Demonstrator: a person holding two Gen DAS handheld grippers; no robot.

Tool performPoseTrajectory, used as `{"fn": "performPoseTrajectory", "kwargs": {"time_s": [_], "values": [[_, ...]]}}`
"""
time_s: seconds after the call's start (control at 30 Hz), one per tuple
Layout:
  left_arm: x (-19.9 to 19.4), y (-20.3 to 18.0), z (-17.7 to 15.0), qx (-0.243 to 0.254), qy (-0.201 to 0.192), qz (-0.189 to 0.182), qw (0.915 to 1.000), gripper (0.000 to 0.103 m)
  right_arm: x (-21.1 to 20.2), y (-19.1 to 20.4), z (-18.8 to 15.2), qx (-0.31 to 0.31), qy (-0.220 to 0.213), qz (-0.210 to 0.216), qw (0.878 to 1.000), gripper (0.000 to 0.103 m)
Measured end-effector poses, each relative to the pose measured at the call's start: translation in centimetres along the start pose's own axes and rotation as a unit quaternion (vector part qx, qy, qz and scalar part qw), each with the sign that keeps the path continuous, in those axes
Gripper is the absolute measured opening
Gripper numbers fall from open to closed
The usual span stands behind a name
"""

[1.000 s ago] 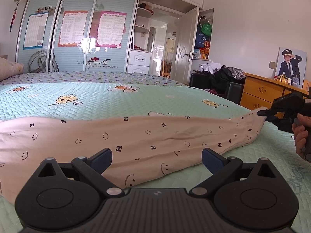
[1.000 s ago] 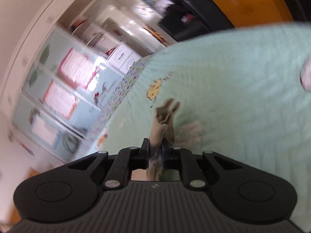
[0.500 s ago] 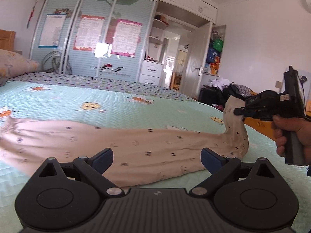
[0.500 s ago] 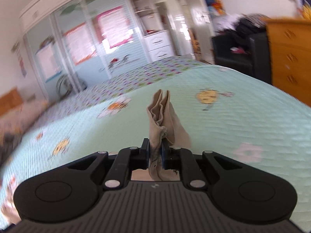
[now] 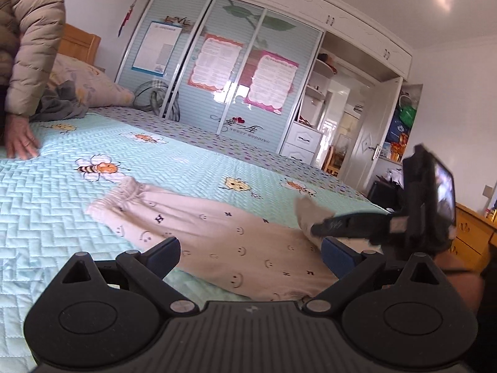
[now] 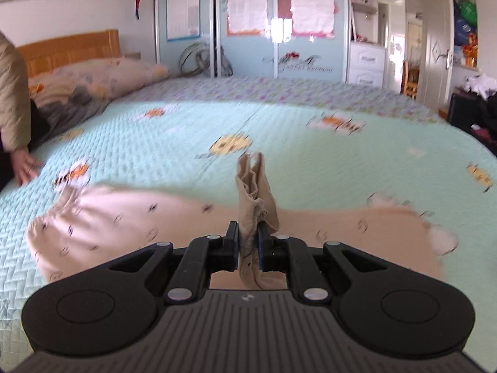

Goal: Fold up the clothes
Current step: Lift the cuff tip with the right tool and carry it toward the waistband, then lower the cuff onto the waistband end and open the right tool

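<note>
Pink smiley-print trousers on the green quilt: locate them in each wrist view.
Left wrist: pink smiley-print trousers lie across the centre, beyond the open fingers.
Right wrist: they span the lower middle, one end pinched between the fingers.
Shared landmark: pink-bordered poster on wardrobe.

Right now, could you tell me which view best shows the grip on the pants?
The right wrist view: the right gripper has its jaws shut on the pants hem, close up. The left wrist view shows those pants spread on the bed, with that gripper side-on.
</note>
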State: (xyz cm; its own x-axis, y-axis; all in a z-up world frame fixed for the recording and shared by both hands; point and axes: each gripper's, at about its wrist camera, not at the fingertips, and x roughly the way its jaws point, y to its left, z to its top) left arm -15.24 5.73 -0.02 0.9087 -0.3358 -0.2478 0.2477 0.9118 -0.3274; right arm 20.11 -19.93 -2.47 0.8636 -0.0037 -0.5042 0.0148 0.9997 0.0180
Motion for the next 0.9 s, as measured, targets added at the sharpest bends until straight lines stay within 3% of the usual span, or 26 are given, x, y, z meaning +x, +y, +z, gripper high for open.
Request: {"fn": "performPoseTrajectory", "kwargs": {"time_s": [0.17, 0.2, 0.3, 0.43, 0.53, 0.57, 0.67, 0.77, 0.83, 0.9], "values": [[-0.2, 1.5, 0.0, -0.014, -0.002, -0.002, 0.9999, 0.098, 0.9, 1.5, -1.9, 0.006, 0.013, -0.011, 1.0, 0.023], [-0.2, 1.6, 0.0, -0.015, -0.003, -0.003, 0.9999, 0.098, 0.9, 1.2, -2.1, 0.014, 0.012, -0.005, 1.0, 0.036], [-0.1, 1.8, -0.1, -0.016, -0.003, -0.005, 0.9999, 0.098, -0.3, 1.6, -2.2, 0.038, -0.008, 0.036, 0.999, 0.054], [-0.1, 1.7, -0.3, -0.011, -0.003, -0.006, 0.9999, 0.097, -2.5, 2.4, -2.3, 0.061, -0.033, 0.105, 0.992, 0.054], [-0.1, 1.6, -0.5, -0.007, 0.0, -0.005, 1.0, 0.098, -4.7, 1.7, -1.6, 0.061, -0.08, 0.066, 0.993, 0.055], [0.0, 1.5, -0.6, -0.006, 0.001, -0.006, 1.0, 0.097, -4.6, 0.8, -1.1, 0.071, -0.079, 0.05, 0.993, 0.06], [0.1, 1.1, -0.8, 0.003, 0.004, -0.006, 1.0, 0.098, -1.9, -2.9, -0.5, 0.158, -0.03, 0.045, 0.986, 0.061], [0.0, 0.9, -0.9, 0.009, 0.002, -0.006, 0.9999, 0.098, 0.3, -3.8, -1.7, 0.194, 0.029, 0.093, 0.976, 0.056], [0.1, 1.2, -0.9, 0.007, 0.003, -0.003, 1.0, 0.098, -0.6, -1.7, -3.0, 0.134, 0.047, 0.131, 0.981, 0.054], [0.3, 1.5, -1.0, 0.001, 0.008, 0.0, 1.0, 0.098, -2.8, -0.2, -4.3, 0.086, 0.027, 0.157, 0.983, 0.054]]}}
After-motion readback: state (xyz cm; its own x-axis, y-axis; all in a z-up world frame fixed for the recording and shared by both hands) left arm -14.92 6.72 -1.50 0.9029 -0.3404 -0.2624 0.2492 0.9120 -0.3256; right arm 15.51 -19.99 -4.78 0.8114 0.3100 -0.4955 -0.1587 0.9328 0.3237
